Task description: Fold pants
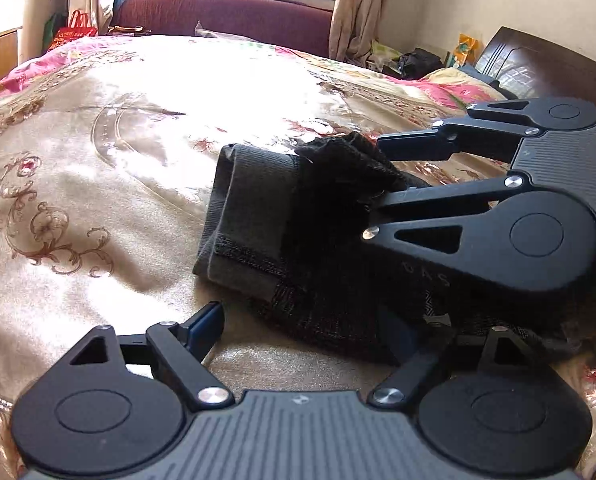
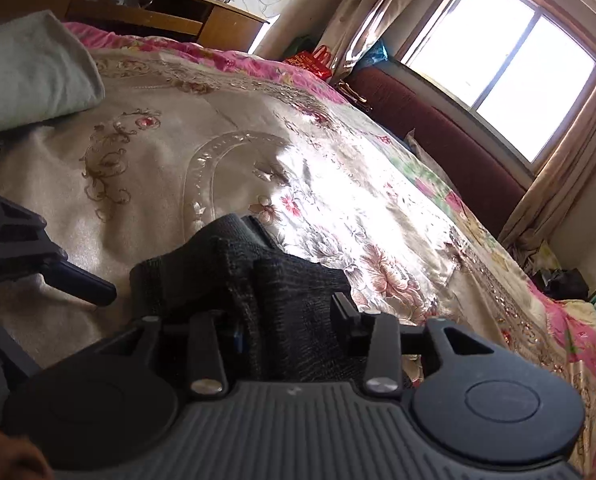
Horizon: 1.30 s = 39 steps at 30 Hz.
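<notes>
The dark grey and black pants [image 1: 258, 216] lie folded into a small bundle on the floral bedspread [image 1: 98, 200]. In the left wrist view my left gripper [image 1: 305, 330] stands wide open at the bundle's near edge. Its left finger is over bare bedspread and its right finger is against the dark cloth. My right gripper [image 1: 377, 172] comes in from the right with its jaws apart, and a bunched fold of the pants sits loosely between them. In the right wrist view the pants [image 2: 282, 280] fill the gap of the right gripper [image 2: 290, 320]. One finger [image 2: 82, 284] of the left gripper shows at the left.
A folded pale green cloth [image 2: 30, 76] lies on the bed's far left corner. A wooden desk [image 2: 138, 12] stands behind it. A maroon sofa [image 1: 226, 16] runs under the window, with a red bag [image 1: 76, 30] beside it. A dark headboard [image 1: 537, 68] is at the right.
</notes>
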Available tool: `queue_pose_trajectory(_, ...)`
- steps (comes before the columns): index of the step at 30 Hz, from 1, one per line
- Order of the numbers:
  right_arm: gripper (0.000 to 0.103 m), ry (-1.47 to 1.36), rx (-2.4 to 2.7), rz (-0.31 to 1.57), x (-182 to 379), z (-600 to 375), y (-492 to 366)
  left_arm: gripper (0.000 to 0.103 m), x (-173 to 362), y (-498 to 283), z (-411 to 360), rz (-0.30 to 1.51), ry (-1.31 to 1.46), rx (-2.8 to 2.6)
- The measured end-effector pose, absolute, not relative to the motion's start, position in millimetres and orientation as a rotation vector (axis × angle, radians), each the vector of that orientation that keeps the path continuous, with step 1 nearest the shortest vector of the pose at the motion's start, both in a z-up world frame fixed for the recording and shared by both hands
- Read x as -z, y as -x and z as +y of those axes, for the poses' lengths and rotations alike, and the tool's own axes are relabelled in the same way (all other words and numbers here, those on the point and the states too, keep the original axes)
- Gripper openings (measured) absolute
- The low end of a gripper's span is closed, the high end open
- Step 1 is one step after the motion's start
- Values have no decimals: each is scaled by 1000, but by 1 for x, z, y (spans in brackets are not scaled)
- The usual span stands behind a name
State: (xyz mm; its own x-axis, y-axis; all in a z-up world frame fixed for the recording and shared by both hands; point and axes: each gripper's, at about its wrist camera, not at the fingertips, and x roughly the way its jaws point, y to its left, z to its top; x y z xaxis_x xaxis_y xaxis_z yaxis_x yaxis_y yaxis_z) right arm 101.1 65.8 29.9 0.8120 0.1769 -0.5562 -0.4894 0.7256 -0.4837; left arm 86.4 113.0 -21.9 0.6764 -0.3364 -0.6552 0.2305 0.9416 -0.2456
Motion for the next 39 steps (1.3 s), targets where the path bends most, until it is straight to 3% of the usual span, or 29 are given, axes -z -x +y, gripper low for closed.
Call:
queue_pose_trajectory(3, 31, 668, -384, 499, -25, 66, -103, 97, 21, -87, 113, 767, 151, 312)
queue_pose_trajectory(4, 11, 635, -398, 509, -26, 65, -104, 97, 20, -86, 114, 765, 139, 306)
queue_pose_trajectory(5, 8, 582, -415, 527, -29, 64, -105, 97, 20, -84, 113, 762, 129, 302)
queue_pose_trajectory(14, 9, 514, -409, 444, -37, 78, -93, 97, 20, -81, 114, 765, 105, 300)
queue_pose_trajectory(15, 9, 518, -419, 451, -31, 80, -94, 97, 19, -78, 115, 765, 91, 298)
queue_pose_trajectory(18, 28, 519, -463, 493, -13, 81, -100, 97, 18, -70, 115, 771, 48, 280)
queue_pose_trajectory(19, 47, 502, -490, 510, -12, 80, -101, 97, 17, -66, 115, 768, 35, 274)
queue_pose_trajectory(20, 53, 482, -530, 527, -16, 79, -100, 97, 15, -62, 116, 767, 23, 268)
queue_pose_trajectory(26, 52, 373, -622, 430, -48, 54, -63, 97, -10, -40, 127, 741, 1, 219)
queue_pose_trajectory(33, 54, 229, -344, 494, -51, -53, -65, 97, -53, -69, 90, 556, -38, 300)
queue_pose_trajectory(36, 54, 164, -262, 569, -35, -95, -73, 97, -47, -98, 54, 526, -64, 370)
queue_pose_trajectory(39, 54, 122, -169, 641, -13, -124, -80, 98, -20, -130, 24, 634, -124, 370)
